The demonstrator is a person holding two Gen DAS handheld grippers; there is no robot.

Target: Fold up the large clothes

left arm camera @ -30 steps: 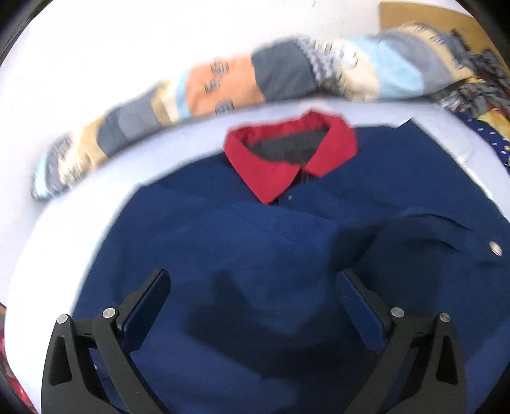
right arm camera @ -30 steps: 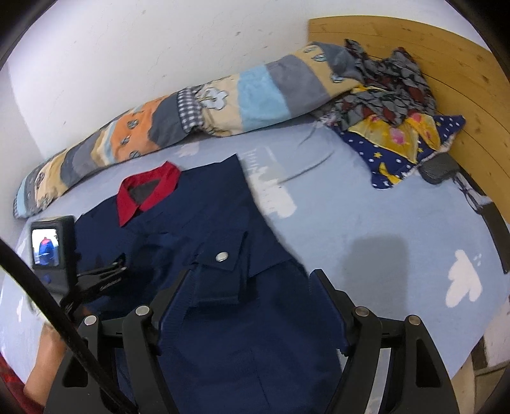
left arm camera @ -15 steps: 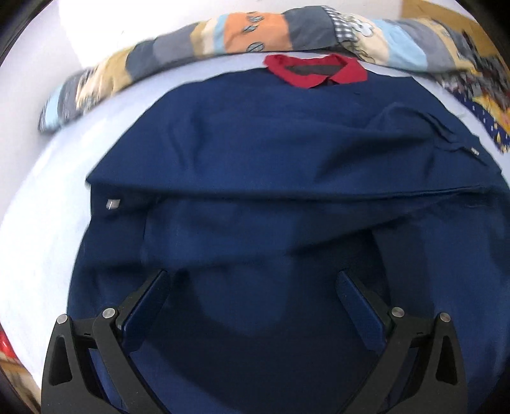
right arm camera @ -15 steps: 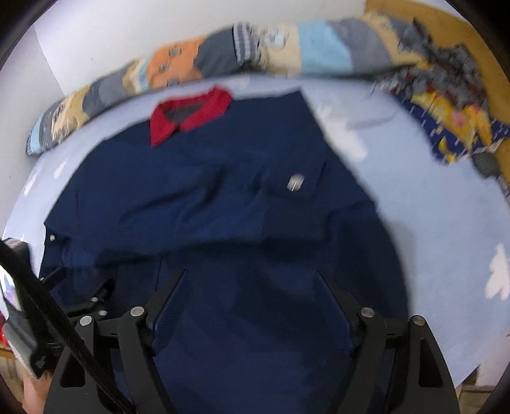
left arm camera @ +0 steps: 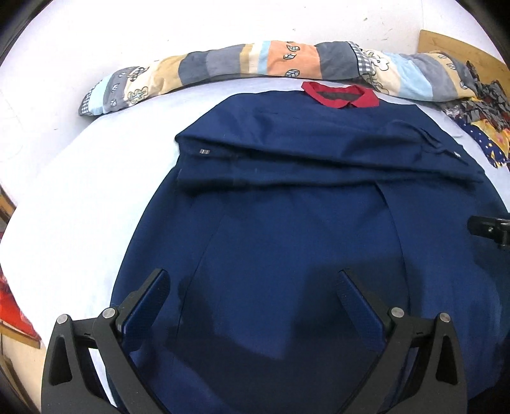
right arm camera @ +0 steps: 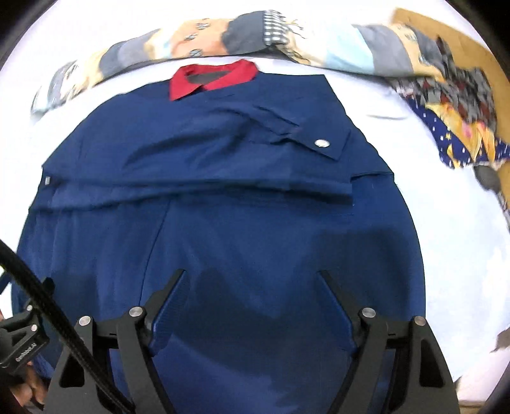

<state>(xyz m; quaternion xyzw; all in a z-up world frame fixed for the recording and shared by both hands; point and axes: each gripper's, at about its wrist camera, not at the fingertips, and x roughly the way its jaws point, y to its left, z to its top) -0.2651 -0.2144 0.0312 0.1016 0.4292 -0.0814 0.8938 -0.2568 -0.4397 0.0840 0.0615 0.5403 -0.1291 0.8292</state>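
A navy blue jacket with a red collar lies flat on the pale blue bed sheet, collar at the far end. Its sleeves are folded across the chest, forming a band with a snap button on the cuff. My left gripper hovers open over the lower left half of the jacket, nothing between its fingers. My right gripper hovers open over the lower part of the jacket, below the red collar, also empty. A black piece of the right gripper shows at the left wrist view's right edge.
A long patchwork pillow lies along the white wall behind the collar. A heap of patterned clothes sits at the far right by a wooden headboard. A hand and a black cable show at lower left.
Both grippers have drawn back from the collar toward the hem, so the whole folded jacket now shows. The right view has swung to face the jacket squarely. The jacket itself lies unmoved.
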